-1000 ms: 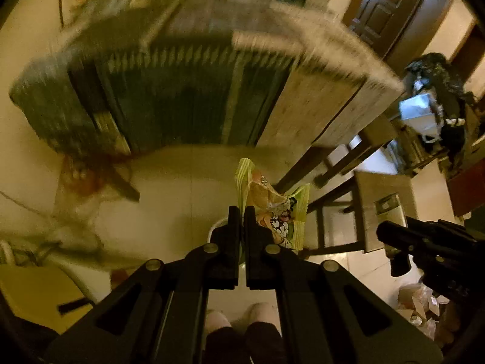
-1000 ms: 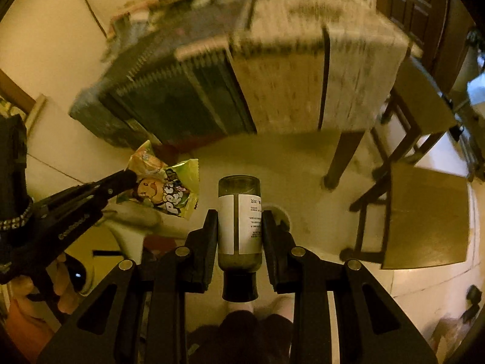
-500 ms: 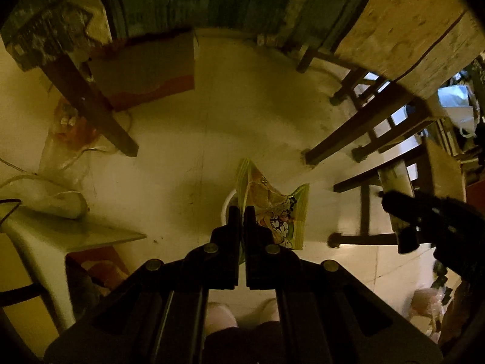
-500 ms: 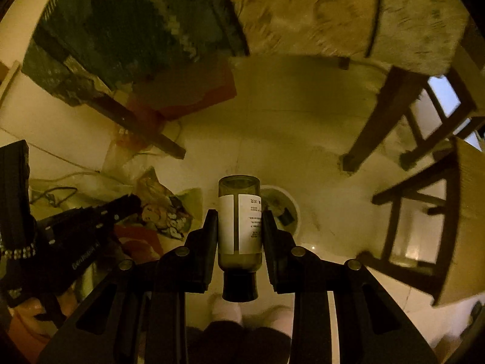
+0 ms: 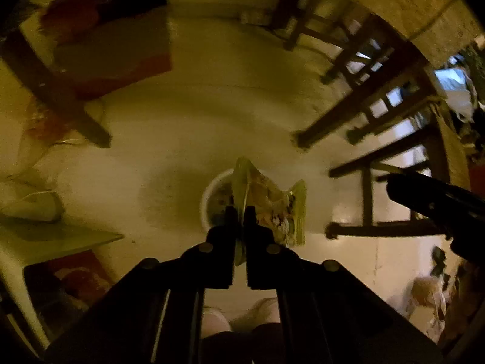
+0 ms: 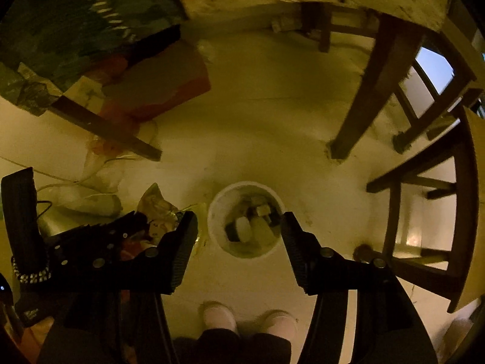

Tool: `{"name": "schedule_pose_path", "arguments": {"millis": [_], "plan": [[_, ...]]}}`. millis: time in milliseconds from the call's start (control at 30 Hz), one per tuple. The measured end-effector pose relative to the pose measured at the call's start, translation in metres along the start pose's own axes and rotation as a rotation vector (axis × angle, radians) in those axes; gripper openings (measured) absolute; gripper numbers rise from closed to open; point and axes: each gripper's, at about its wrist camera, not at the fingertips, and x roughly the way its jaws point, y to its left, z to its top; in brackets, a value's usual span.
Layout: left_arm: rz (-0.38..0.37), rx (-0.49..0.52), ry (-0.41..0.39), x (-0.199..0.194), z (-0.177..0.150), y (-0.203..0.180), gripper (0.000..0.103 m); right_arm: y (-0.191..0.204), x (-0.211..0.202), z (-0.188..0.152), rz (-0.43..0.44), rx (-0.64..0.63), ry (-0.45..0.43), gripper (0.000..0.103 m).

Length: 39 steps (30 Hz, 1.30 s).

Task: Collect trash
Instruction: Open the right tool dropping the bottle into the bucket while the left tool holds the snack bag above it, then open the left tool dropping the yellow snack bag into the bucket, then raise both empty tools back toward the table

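Observation:
A white bin (image 6: 246, 183) stands on the pale floor and holds several pieces of trash. A dark bottle with a white label (image 6: 239, 230) lies inside it. Above the bin hangs my right gripper (image 6: 238, 216), its jaws opening wide with nothing between them. In the left wrist view my left gripper (image 5: 239, 212) pinches the edge of a yellow-green snack wrapper (image 5: 269, 203) over the bin's rim (image 5: 209, 200). Its jaws are opening slightly, and the wrapper still hangs between them. The same wrapper (image 6: 157, 203) shows at the left of the right wrist view.
Dark wooden table legs (image 6: 360, 112) and a chair (image 6: 424, 182) stand to the right of the bin. A red-brown box (image 6: 163, 91) lies under the table at the left. A white stool (image 5: 45, 236) stands at the left. The person's shoes (image 6: 218, 315) are just below the bin.
Both grippers have sunk from table height towards the floor bin. The bottle has left the right gripper, whose jaws have spread. The wrapper stays in the left gripper.

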Motion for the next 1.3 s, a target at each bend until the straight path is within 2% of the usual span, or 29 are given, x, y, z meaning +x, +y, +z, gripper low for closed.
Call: {"name": "schedule_pose_path", "arguments": {"millis": [33,100,200,267,367,533,667,900,1067,1300], "plan": [[-0.004,0.02,0.017,0.003,0.0,-0.006,0.025,-0.002,-0.002,0.0,-0.008,0.003,0.0,0.053],[0.015,0.076,0.06,0.009,0.001,-0.016,0.052,-0.006,-0.006,-0.001,-0.022,0.007,0.005,0.053],[0.093,0.146,0.07,0.009,-0.001,-0.025,0.052,-0.005,-0.016,-0.002,-0.03,0.008,0.004,0.053],[0.113,0.167,0.082,0.005,-0.002,-0.027,0.052,-0.003,-0.023,-0.003,-0.032,0.006,0.002,0.053],[0.11,0.17,0.084,-0.015,-0.002,-0.03,0.052,0.003,-0.036,-0.003,-0.033,-0.002,0.004,0.053],[0.101,0.158,0.044,-0.065,0.005,-0.031,0.052,0.011,-0.063,0.0,-0.033,-0.013,-0.001,0.053],[0.089,0.143,-0.007,-0.122,0.015,-0.035,0.052,0.023,-0.098,0.003,-0.028,-0.019,-0.012,0.053],[0.096,0.157,-0.125,-0.237,0.034,-0.047,0.052,0.055,-0.18,0.018,-0.024,-0.055,-0.071,0.053],[0.084,0.172,-0.217,-0.319,0.044,-0.057,0.052,0.085,-0.251,0.03,-0.028,-0.102,-0.157,0.053],[0.047,0.17,-0.405,-0.436,0.053,-0.073,0.052,0.12,-0.347,0.036,-0.035,-0.119,-0.296,0.053]]}}
